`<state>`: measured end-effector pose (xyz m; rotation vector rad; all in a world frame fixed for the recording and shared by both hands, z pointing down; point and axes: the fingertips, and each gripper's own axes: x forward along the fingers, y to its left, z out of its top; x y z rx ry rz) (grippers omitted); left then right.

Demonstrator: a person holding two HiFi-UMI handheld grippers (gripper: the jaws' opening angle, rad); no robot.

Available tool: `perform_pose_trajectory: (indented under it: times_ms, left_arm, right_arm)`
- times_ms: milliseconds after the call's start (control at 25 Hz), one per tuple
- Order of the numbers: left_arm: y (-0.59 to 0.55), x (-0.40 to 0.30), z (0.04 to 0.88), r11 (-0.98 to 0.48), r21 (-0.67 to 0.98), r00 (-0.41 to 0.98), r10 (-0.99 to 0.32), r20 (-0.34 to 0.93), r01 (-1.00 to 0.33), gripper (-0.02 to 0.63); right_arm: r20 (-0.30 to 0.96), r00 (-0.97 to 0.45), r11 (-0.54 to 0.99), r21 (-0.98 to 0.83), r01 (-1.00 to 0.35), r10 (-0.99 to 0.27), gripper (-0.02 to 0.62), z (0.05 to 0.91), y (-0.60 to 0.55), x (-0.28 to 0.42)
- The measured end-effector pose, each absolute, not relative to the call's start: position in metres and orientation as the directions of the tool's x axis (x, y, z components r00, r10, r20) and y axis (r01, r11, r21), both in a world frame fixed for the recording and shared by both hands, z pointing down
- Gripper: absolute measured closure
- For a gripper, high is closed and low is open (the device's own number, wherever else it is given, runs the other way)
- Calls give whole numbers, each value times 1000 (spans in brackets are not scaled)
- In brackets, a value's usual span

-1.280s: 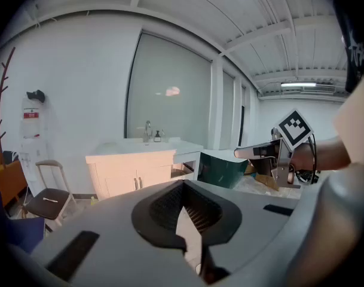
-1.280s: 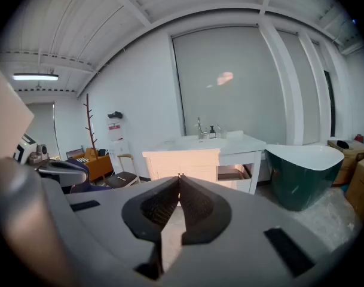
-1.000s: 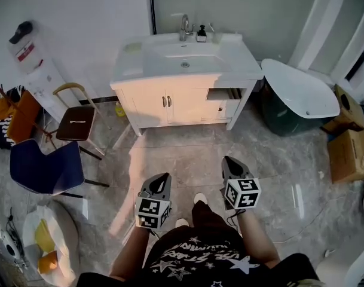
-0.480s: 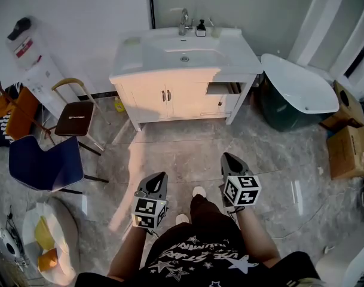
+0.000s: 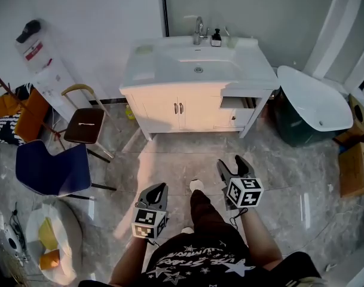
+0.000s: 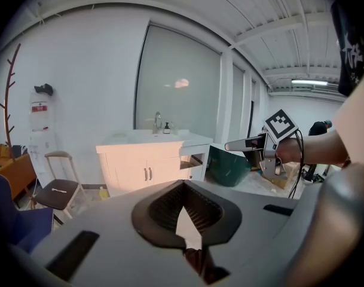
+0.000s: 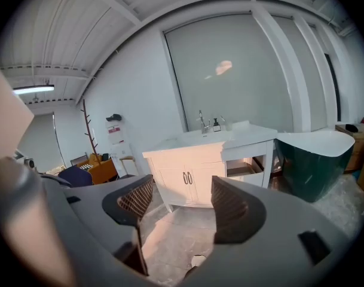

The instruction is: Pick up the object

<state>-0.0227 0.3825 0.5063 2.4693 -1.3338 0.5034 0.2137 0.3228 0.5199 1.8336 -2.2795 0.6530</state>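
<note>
The floor (image 5: 170, 160) is glossy grey stone-look tile, veined like marble. On it stands a white vanity cabinet (image 5: 187, 103) with flat panel doors, slim metal handles and one small drawer (image 5: 235, 103) pulled out at its right. Its smooth white worktop (image 5: 253, 64) is moulded into a rectangular basin (image 5: 198, 64) behind which a curved chrome faucet (image 5: 199, 27) rises. A small dark pump bottle (image 5: 216, 39) stands just beside the faucet.

To the right sits an oval bathtub (image 5: 289, 124), dark green outside and white inside. A cardboard box (image 5: 355, 169) is cut off by the right edge of the head view.

Which object is meant cannot be told. The bottle on the worktop is the likeliest small thing, and it is well apart from both claws.

The left claw (image 5: 161, 188) is closed, its grey jaws meeting at the tips with nothing between them. The right claw (image 5: 231, 163) is opening, its jaws wide apart. Its dark, finely ribbed pads (image 7: 232, 211) frame only bare floor and the cabinet beyond, gripping and touching nothing.
</note>
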Motion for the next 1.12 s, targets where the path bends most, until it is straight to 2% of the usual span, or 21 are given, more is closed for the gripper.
perform_pose_trajectory:
  times_ms: [360,640,1120]
  left_arm:
    - [252,-24,516,-468,58,437,-763,476,-882,591]
    - [134,-8,497,-406,48,386,-816,430,-912,591]
    - [41,-34,481,-258,35,251,-885,391,-965,591]
  right_arm:
    - [398,-301,208,-260,-943,-867,290,534,157,220]
    - [379,-348,224,-334,-916,-857,291,526,38,240]
    - [394,-465,340,-347,-874,-793,291,528,-62,205]
